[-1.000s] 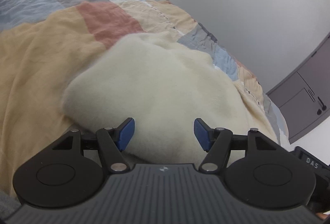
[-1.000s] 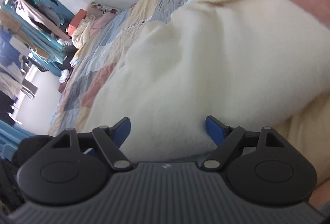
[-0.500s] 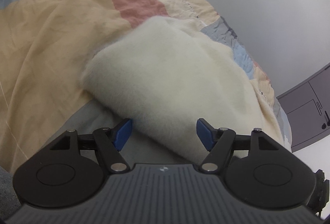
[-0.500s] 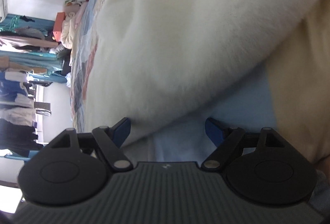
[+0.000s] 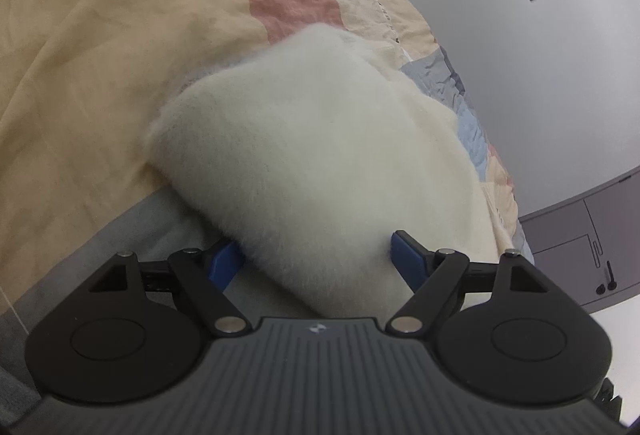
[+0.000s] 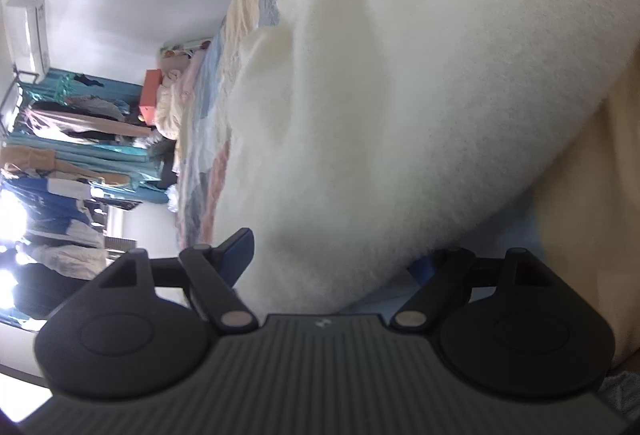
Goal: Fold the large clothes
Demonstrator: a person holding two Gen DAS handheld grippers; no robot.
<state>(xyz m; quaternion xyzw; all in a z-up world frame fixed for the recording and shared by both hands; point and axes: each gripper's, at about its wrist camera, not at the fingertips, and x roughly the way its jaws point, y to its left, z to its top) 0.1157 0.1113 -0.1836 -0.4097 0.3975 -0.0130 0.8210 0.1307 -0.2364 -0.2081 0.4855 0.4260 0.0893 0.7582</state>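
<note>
Left wrist view: I've got both grippers w/ jaws apart at the near edge of the fluffy cream garment, which lies on the patchwork bedspread.

Left gripper (image 5: 318, 259): jaws have just been opening; blue fingertips (image 5: 406, 255) stand wide, garment (image 5: 320, 163) edge bulges between them, pads not pressing as far as I can tell. The garment fills the centre, running up toward 1 o'clock; bedspread (image 5: 100, 75) spreads from 9 to 12, grey cabinet (image 5: 592, 243) at 3 o'clock. Right wrist view, rolled sideways: right gripper (image 6: 332, 259) jaws also wide apart, garment (image 6: 400, 95) filling 12 to 3 o'clock and dipping between the fingers; right fingertip mostly hidden under the fluff, so can't tell if it touches. Clothes rack (image 6: 72, 139) at 9 o'clock, AC unit (image 6: 28, 35) at 10.
</note>
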